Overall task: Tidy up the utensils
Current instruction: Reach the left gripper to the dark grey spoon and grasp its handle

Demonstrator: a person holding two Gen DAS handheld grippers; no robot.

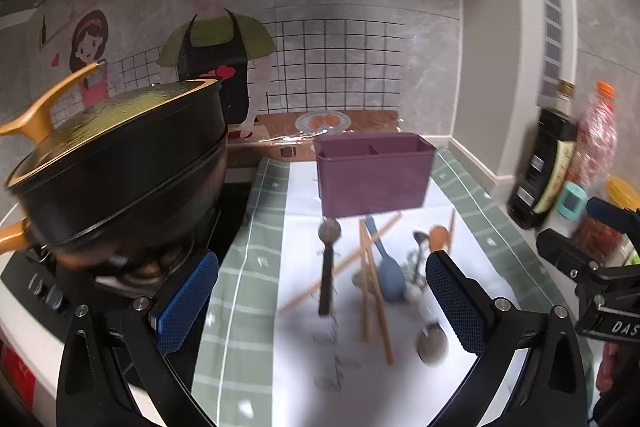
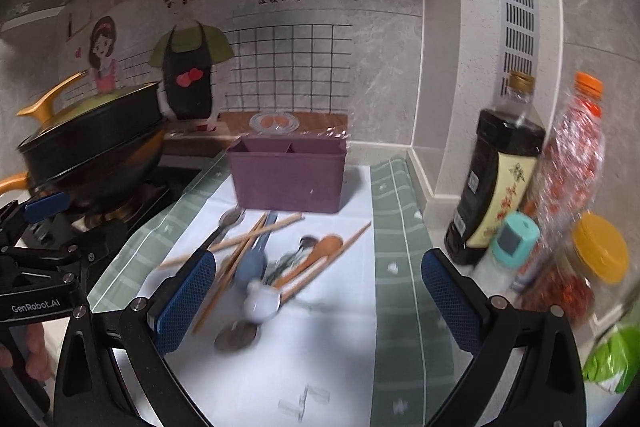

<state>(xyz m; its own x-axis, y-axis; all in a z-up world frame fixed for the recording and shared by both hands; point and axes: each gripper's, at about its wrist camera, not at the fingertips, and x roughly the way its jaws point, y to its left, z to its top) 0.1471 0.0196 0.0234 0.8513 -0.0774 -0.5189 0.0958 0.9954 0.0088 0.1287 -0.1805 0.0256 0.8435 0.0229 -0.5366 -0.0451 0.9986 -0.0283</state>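
Observation:
A purple two-compartment utensil holder [image 1: 374, 173] [image 2: 289, 175] stands empty at the back of a white and green cloth [image 1: 240, 291] [image 2: 394, 267]. In front of it lies a loose pile: wooden chopsticks [image 1: 374, 291] [image 2: 240, 259], a blue spoon [image 1: 390, 277] [image 2: 252, 263], a black-handled metal spoon [image 1: 327, 267] [image 2: 228, 221], an orange wooden spoon [image 1: 438, 237] [image 2: 316, 255], a white spoon [image 2: 260, 303] and a metal spoon [image 1: 431, 343] [image 2: 236, 337]. My left gripper [image 1: 320, 303] is open and empty above the pile. My right gripper [image 2: 318, 301] is open and empty, just right of the pile.
A black pot with a gold lid handle [image 1: 120, 167] [image 2: 92, 143] sits on the stove at left. A dark sauce bottle [image 2: 496, 183] [image 1: 548, 167], a red bottle with orange cap [image 2: 568, 167], a yellow-lidded jar [image 2: 596, 251] and a teal-capped container [image 2: 512, 239] stand at right.

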